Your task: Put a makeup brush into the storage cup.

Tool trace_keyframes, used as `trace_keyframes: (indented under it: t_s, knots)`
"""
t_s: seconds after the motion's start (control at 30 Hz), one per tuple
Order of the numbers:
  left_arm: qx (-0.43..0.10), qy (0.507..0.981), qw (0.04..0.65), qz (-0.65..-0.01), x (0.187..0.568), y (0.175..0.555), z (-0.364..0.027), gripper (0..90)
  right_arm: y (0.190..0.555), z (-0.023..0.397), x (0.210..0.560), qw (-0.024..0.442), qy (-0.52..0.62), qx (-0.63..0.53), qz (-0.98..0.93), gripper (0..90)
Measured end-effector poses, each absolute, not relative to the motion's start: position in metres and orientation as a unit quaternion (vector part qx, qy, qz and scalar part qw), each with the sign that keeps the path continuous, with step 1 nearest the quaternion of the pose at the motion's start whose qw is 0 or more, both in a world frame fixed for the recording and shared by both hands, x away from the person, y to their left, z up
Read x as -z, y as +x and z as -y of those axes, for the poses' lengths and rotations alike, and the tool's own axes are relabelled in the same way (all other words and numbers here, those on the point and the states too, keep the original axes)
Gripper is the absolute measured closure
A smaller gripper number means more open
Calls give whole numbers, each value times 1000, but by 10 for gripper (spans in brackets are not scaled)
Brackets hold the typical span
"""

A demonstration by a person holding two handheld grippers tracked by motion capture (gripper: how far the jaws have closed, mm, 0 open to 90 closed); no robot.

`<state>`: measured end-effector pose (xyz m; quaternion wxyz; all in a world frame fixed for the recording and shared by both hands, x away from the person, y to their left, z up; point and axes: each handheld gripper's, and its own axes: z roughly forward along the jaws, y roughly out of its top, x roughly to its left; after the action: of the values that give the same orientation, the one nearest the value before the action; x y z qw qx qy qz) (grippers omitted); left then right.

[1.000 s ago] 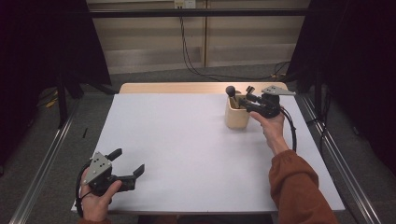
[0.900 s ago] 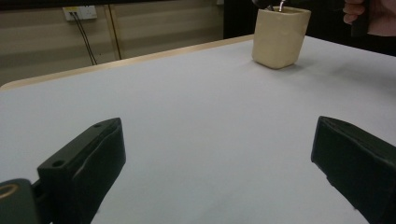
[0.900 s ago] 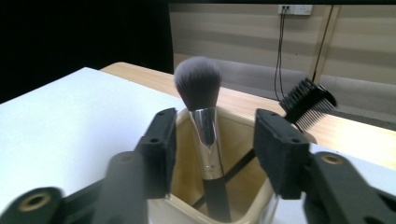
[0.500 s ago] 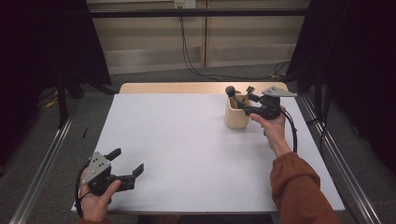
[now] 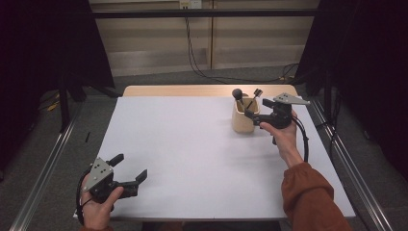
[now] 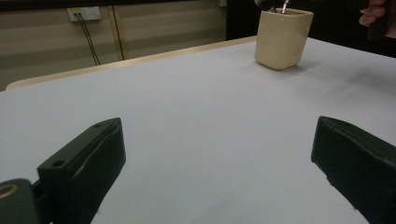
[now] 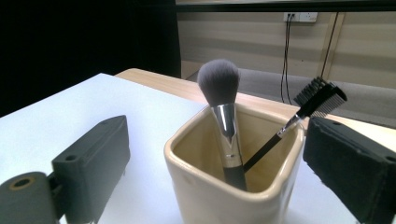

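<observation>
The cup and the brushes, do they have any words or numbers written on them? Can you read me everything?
There are none to read.
The cream cup is plain.
The powder brush and the little comb brush show no print.
The grippers' grey plates carry only holes.

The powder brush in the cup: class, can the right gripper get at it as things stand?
Probably yes. The right gripper is open at the cup, and the powder brush stands clear above the rim; only the comb brush leans nearby.

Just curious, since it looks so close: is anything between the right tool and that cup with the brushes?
Nothing visible. The right tool is open right at the cup, with only bare table beside it. The brush and comb stand inside.
</observation>
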<state>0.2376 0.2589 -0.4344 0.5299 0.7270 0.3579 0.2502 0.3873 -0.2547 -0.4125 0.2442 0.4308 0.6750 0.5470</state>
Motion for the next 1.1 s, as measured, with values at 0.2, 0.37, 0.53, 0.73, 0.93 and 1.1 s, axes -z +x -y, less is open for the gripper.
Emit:
trace_keyframes:
  t_s: [0.2,0.37,0.53,0.73,0.93,1.1]
  knots:
    - [-249,724,532,-362,434,238,-260,31,378,259,416,230,434,-555,-672,0]
    - [-248,724,533,-362,434,238,-260,30,370,262,417,218,428,-558,-676,0]
    - [-248,726,531,-360,434,238,-260,31,358,264,415,226,421,-557,-679,4]
    - [-249,722,533,-365,434,237,-260,31,344,262,418,251,429,-537,-682,24]
    - [-250,723,532,-364,434,237,-261,31,330,267,421,255,434,-538,-676,25]
    - [-250,721,533,-365,434,237,-261,31,319,271,422,256,439,-533,-676,24]
